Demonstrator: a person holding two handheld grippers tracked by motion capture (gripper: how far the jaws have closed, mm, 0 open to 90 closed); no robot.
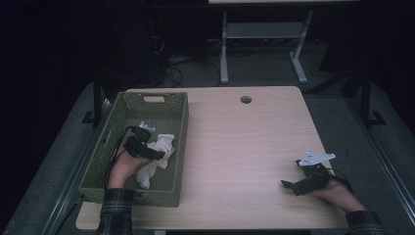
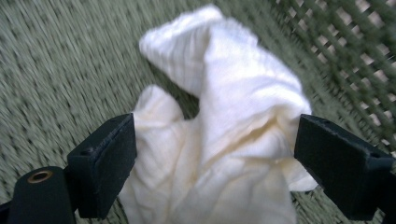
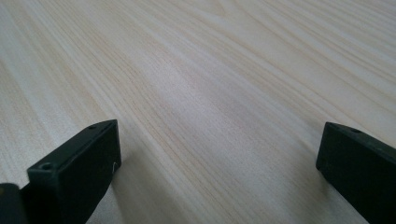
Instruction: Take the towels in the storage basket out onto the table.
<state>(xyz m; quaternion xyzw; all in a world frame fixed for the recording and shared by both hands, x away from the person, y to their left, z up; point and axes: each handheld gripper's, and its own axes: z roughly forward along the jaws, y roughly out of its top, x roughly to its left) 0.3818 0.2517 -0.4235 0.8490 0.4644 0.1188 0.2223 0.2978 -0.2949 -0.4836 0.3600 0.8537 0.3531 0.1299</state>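
A crumpled white cloth [image 1: 165,143] lies inside a green woven basket [image 1: 182,147] at the left of the wooden table [image 1: 244,142]. My left gripper [image 1: 154,152] reaches down into the basket, right at the cloth. In the left gripper view the cloth [image 2: 224,93] bunches between the two jaws of the left gripper [image 2: 215,154], which stand wide apart on either side of it, open; the basket's floor [image 2: 56,70] lies behind. My right gripper [image 1: 292,174] rests low at the table's front right. Its jaws stand apart over bare wood [image 3: 210,70], the right gripper [image 3: 217,144] open and holding nothing.
A round cable hole [image 1: 245,99] sits near the table's far edge. Beyond the table stand the white legs of another desk [image 1: 224,49] and loose cables [image 1: 171,73] on the floor. The basket's walls close in around my left hand.
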